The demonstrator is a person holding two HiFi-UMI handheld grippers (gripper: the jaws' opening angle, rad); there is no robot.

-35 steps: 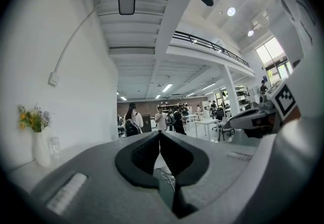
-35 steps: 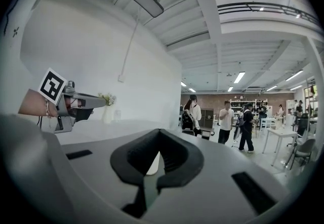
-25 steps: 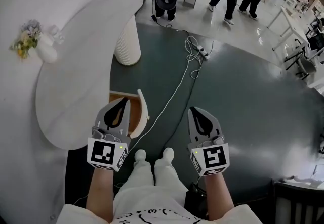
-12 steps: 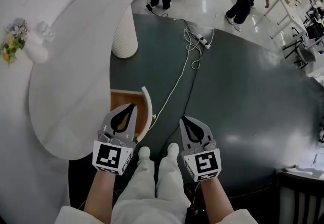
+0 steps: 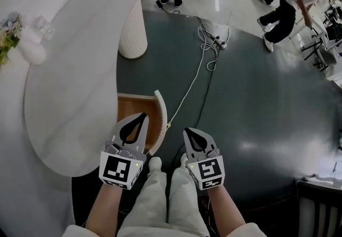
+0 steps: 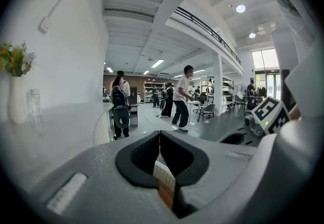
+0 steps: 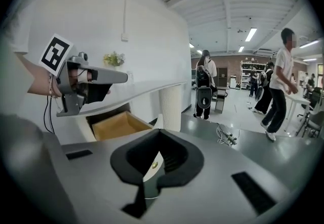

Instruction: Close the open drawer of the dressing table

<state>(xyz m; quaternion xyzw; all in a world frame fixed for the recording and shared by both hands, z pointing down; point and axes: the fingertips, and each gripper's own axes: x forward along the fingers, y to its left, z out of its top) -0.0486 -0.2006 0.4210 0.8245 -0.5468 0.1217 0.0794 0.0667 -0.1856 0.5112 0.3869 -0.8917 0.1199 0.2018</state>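
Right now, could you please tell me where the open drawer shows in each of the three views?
Head view: drawer, left of centre, jutting from under the white tabletop.
Left gripper view: drawer, bottom centre, a sliver behind the jaws.
Right gripper view: drawer, left of centre, wooden inside showing.
Shared landmark: ribbed white pedestal, in all three.

Bright, even indoor light falls from ceiling strip lamps (image 7: 250, 33) and a round ceiling light (image 6: 241, 8); the tall window (image 6: 268, 74) is blown out. The white table (image 5: 80, 70) is nearly washed out, and the dark floor (image 5: 256, 97) carries soft glare patches. Shadows are faint, deepest under the table's edge. Both gripper views are fisheye, with black corners and bowed lines. Up close, the left gripper (image 6: 160, 134) and right gripper (image 7: 159, 131) look soft. A walking person (image 5: 291, 3) is slightly smeared.
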